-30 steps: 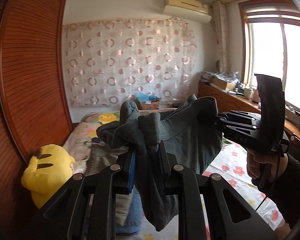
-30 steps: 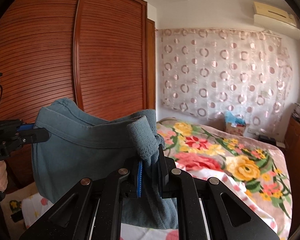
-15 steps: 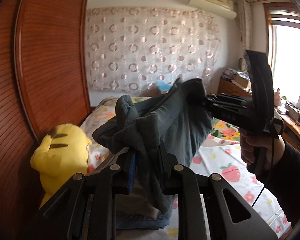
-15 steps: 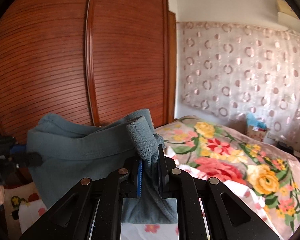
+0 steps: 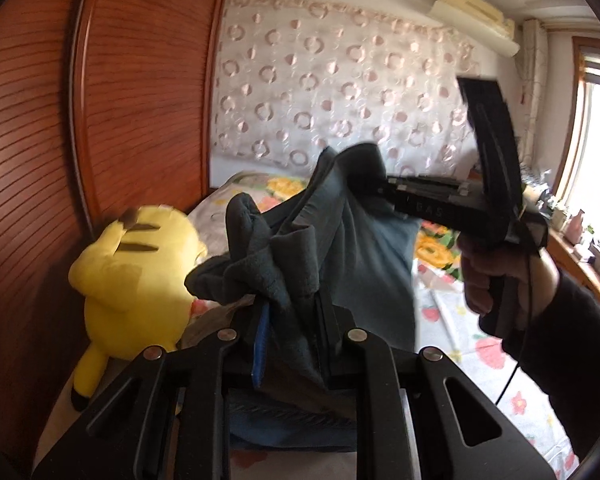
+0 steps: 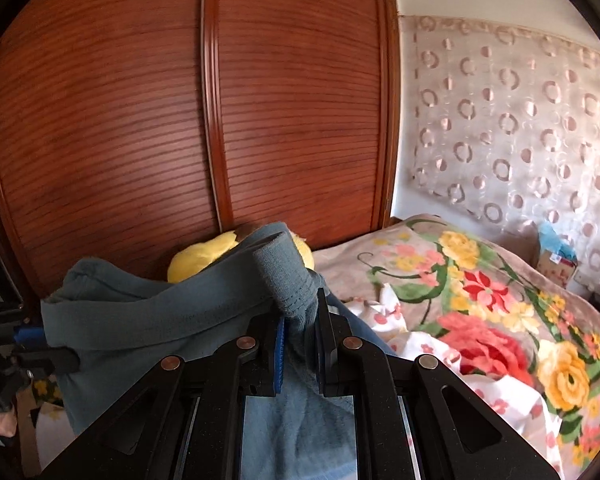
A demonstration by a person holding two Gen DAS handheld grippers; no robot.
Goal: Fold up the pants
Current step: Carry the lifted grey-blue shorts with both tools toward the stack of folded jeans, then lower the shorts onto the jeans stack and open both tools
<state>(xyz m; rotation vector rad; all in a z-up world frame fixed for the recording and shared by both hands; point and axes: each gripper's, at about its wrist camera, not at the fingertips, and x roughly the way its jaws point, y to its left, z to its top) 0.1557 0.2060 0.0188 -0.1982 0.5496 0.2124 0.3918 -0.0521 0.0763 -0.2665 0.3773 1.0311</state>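
Observation:
Grey-blue pants [image 5: 364,264] hang in the air above the bed, held by both grippers. My left gripper [image 5: 292,312] is shut on a bunched edge of the pants. My right gripper [image 6: 302,316] is shut on the ribbed waistband of the pants [image 6: 180,312]. In the left wrist view the right gripper [image 5: 376,188] grips the fabric higher up and to the right. In the right wrist view the left gripper [image 6: 40,344] shows at the far left, pinching the other end. The cloth sags between them.
A yellow plush toy [image 5: 136,276] lies against the wooden wardrobe [image 6: 180,120] on the left. The bed has a floral blanket [image 6: 480,312] and a strawberry sheet [image 5: 488,344]. A patterned curtain [image 5: 340,92] hangs behind. Blue jeans [image 5: 292,428] lie below.
Both grippers have swung left toward the wardrobe with the pants and come lower toward the bed. The plush toy now shows larger and closer. Both grips hold unchanged.

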